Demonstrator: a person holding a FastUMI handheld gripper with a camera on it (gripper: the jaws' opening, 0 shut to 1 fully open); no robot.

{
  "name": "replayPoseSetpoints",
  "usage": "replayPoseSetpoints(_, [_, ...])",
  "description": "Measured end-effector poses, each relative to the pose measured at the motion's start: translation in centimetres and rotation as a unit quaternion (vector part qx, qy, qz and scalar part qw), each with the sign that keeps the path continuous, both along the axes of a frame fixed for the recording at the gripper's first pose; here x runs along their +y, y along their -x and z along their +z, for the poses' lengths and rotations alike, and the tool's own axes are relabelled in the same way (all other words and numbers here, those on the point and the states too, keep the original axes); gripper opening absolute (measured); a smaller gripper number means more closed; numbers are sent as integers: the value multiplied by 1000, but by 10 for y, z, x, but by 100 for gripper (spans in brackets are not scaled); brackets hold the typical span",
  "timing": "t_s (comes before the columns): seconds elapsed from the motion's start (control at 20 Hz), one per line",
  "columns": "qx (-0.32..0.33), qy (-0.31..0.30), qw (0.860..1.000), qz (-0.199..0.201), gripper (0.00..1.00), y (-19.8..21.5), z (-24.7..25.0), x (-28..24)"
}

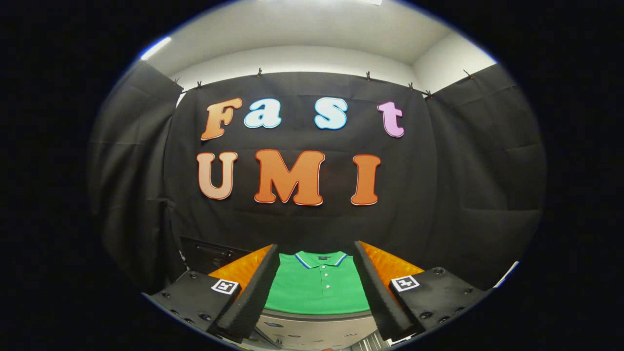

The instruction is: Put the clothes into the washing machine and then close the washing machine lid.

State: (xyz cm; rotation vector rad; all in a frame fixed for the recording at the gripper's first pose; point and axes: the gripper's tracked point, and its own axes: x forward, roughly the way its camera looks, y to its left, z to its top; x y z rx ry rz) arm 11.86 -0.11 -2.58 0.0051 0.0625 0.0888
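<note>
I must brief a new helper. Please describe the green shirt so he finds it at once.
Start at the black cloth wall. Below it lies the green polo shirt, flat, seen between the fingers of the open tool. Its blue-and-white striped collar and white buttons distinguish it.

Green knit cloth polo shirt (317,287), matt finish.

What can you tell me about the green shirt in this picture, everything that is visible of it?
The green shirt is a polo shirt, lying flat with its front up on a pale surface. Its collar has a blue and white stripe along the edge, and the buttoned placket below it carries small white buttons. The cloth looks smooth and hardly creased. It lies beyond the open gripper, seen in the gap between the two fingers, which hide its sides. Neither finger appears to touch it.
</note>
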Motion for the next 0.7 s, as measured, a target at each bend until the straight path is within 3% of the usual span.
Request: replayPoseSetpoints(0.7, [147, -25, 989, 5, 98, -177, -140, -25])
